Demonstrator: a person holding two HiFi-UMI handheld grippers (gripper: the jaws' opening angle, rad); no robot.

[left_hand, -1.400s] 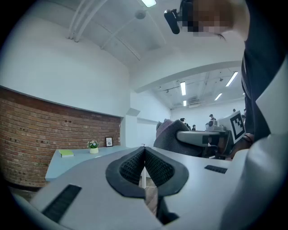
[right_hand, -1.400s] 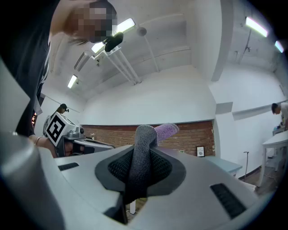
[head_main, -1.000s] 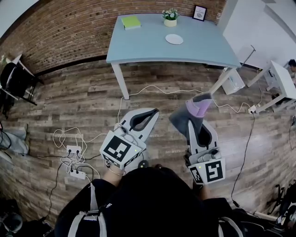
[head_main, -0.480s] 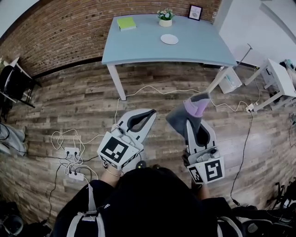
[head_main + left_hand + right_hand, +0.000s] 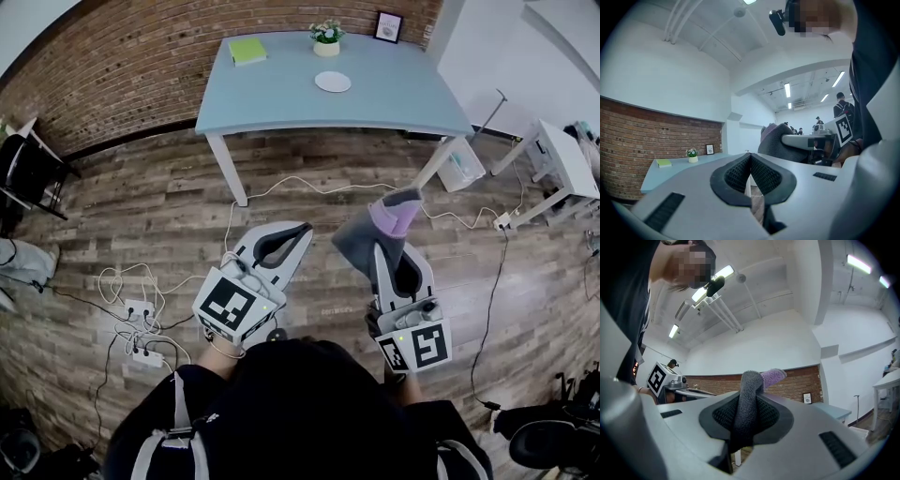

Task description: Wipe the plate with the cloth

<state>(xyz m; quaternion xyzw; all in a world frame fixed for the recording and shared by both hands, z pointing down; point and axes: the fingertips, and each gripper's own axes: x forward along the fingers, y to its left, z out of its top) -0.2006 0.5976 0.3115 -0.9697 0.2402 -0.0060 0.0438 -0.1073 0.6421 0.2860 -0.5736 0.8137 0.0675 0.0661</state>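
A brick wall (image 5: 141, 66) lines the far side of a wood-plank floor (image 5: 169, 216). A pale blue table (image 5: 281, 98) stands against it, a white wall (image 5: 483, 47) far right, a black chair (image 5: 28, 169) left.

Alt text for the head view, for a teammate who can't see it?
Seen from above, the right gripper is shut on a grey-and-purple cloth and the left gripper beside it is shut and empty, both above a wooden floor. The white plate lies on a blue table ahead, well apart from both.
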